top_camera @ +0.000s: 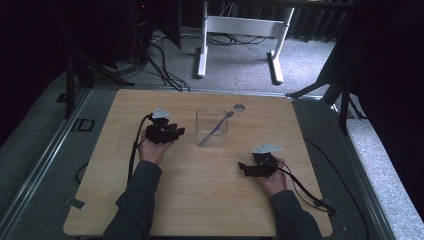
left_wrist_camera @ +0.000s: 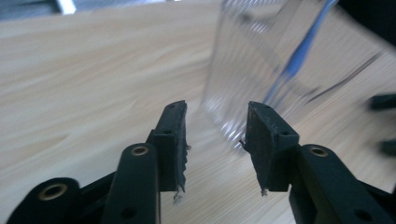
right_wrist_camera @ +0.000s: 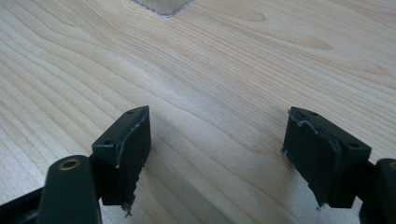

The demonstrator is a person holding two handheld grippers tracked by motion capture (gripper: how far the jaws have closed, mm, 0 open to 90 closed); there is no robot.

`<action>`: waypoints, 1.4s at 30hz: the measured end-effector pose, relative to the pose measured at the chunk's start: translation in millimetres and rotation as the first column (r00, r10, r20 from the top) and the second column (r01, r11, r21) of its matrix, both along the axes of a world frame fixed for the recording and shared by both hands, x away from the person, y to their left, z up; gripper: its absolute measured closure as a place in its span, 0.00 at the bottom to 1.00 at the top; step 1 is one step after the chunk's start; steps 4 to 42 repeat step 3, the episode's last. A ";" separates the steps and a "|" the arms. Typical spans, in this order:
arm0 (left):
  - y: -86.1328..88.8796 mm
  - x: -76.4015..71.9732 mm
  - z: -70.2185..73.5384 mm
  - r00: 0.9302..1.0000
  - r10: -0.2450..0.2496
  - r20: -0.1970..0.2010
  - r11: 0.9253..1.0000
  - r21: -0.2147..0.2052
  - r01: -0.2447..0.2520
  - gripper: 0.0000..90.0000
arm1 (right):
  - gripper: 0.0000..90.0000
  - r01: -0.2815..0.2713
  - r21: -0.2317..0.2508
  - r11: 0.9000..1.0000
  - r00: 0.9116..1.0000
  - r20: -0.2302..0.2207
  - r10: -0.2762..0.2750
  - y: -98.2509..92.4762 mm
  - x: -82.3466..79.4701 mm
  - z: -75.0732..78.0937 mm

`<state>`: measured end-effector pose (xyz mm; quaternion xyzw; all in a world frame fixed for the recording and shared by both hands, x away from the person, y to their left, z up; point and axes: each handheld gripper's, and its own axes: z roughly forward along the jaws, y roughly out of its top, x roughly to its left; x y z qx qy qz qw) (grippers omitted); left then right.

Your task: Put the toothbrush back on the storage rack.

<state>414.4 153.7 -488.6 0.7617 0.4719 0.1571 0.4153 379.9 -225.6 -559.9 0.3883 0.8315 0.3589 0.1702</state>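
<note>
Clear plastic container [top_camera: 211, 128] is standing upright near the middle of the wooden worktop [top_camera: 200, 200], a little toward its far edge, and a blue-handled utensil [top_camera: 216, 127] is leaning inside it, its upper end poking over the far rim toward a round hole [top_camera: 239, 107] in the board. In the left gripper view the container [left_wrist_camera: 252, 70] is showing blurred just beyond the jaws, with the blue utensil [left_wrist_camera: 301, 49] slanting through it.

Left tool [top_camera: 176, 131] is sitting just beside the container's left wall, apart from it, with the person's left hand [top_camera: 152, 149] gripping it from behind. Its jaws are standing apart with only bare wood between them, so it is holding nothing, as the left gripper view [left_wrist_camera: 215, 140] is showing.

Right tool [top_camera: 242, 166] is hovering low over the worktop nearer the person, well apart from the container and to its right, carried by the right hand [top_camera: 272, 180]. Its jaws are gaping wide over bare wood [right_wrist_camera: 217, 140], gripping nothing, and a corner of the container [right_wrist_camera: 161, 7] is peeking in at the top edge there.
</note>
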 end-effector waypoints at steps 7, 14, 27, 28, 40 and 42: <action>6.6 0.1 -13.1 0.999 0.028 -0.032 0.998 0.060 -0.027 0.62 | 0.25 0.000 0.001 1.000 1.000 0.001 0.000 0.0 0.0 -0.1; 6.6 0.1 -13.1 0.999 0.028 -0.032 0.998 0.060 -0.027 0.62 | 0.25 0.000 0.001 1.000 1.000 0.001 0.000 0.0 0.0 -0.1; 6.6 0.1 -13.1 0.999 0.028 -0.032 0.998 0.060 -0.027 0.62 | 0.25 0.000 0.001 1.000 1.000 0.001 0.000 0.0 0.0 -0.1; 6.6 0.1 -13.1 0.999 0.028 -0.032 0.998 0.060 -0.027 0.62 | 0.25 0.000 0.001 1.000 1.000 0.001 0.000 0.0 0.0 -0.1; 6.6 0.1 -13.1 0.999 0.028 -0.032 0.998 0.060 -0.027 0.62 | 0.25 0.000 0.001 1.000 1.000 0.001 0.000 0.0 0.0 -0.1; 6.6 0.1 -13.1 0.999 0.028 -0.032 0.998 0.060 -0.027 0.62 | 0.25 0.000 0.001 1.000 1.000 0.001 0.000 0.0 0.0 -0.1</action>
